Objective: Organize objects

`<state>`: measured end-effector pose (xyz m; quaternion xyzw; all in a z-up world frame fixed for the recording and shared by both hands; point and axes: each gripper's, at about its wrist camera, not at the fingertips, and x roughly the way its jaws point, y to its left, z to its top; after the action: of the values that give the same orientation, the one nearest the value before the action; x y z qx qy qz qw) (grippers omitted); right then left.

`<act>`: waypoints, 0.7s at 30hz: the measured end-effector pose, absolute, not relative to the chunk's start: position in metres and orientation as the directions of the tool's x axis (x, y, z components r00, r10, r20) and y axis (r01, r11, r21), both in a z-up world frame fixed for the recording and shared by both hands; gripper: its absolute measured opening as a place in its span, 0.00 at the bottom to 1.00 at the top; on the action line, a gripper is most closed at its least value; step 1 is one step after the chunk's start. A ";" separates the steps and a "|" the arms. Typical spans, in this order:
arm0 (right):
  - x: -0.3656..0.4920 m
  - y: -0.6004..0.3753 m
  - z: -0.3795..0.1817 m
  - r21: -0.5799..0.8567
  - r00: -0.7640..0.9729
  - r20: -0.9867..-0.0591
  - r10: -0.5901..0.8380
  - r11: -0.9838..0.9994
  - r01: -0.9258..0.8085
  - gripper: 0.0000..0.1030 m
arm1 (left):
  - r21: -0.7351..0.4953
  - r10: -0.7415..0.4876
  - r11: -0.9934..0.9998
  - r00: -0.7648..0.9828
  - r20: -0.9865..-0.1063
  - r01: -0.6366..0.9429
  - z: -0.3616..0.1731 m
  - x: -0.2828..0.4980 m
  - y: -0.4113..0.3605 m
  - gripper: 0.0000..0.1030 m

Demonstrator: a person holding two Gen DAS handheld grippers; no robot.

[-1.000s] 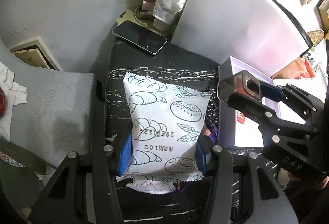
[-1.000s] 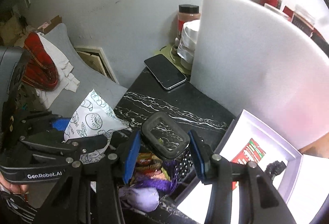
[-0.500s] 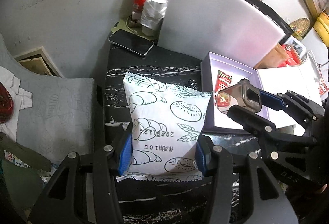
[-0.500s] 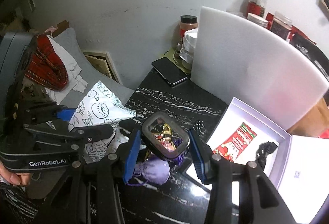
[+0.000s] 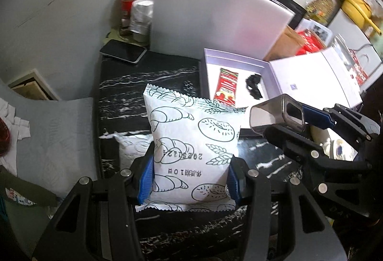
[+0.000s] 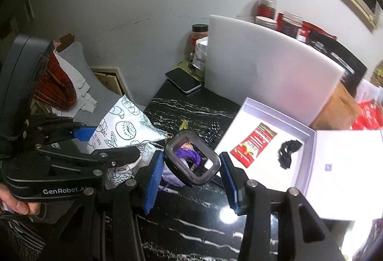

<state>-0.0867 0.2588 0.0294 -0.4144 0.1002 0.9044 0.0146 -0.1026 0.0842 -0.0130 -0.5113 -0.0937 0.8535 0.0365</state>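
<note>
The white bread packet (image 5: 191,141) is pinched at its lower sides between the blue pads of the left gripper (image 5: 190,179), held upright and clear of the black marble table (image 5: 119,98), probably so it can be carried across to the open white box (image 5: 234,61) at the right. The right gripper (image 6: 191,170) is clamped on a small clear cup with a dark rim (image 6: 192,158), tipped on its side with its mouth toward the camera; held that way it seems ready to go into the same box.

Inside the box lie one red sachet (image 5: 226,85) and one black crumpled thing (image 5: 255,85), with bare floor between them and the near wall, room enough, I judge, for the packet. The box lid (image 5: 313,79) lies folded open to the right.

Below the cup sits a heap of purple wrapping (image 6: 189,153); how many pieces it holds I cannot tell. A second white packet (image 5: 130,148) lies flat on the table just behind the held one, so two packets in all. Further back: one phone (image 5: 123,51), one white foam board (image 5: 215,17) standing against the wall, one red-labelled jar (image 5: 128,5).
</note>
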 end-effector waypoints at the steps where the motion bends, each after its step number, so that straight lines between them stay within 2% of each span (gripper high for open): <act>1: -0.082 0.261 0.029 0.172 -0.655 -0.753 -0.053 -0.978 -0.118 0.46 | -0.198 0.164 -0.980 -0.471 -0.867 0.025 -0.013 -0.102 0.090 0.47; 21: -0.031 0.327 -0.001 0.213 -0.613 -0.790 -0.006 -0.940 -0.265 0.46 | -0.202 0.227 -0.974 -0.387 -0.894 -0.103 -0.036 -0.136 0.185 0.47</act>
<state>-0.0305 0.3266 -0.0009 -0.4337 0.1566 0.8843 0.0732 -0.1358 0.1852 -0.0364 -0.5445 -0.0568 0.8310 0.0992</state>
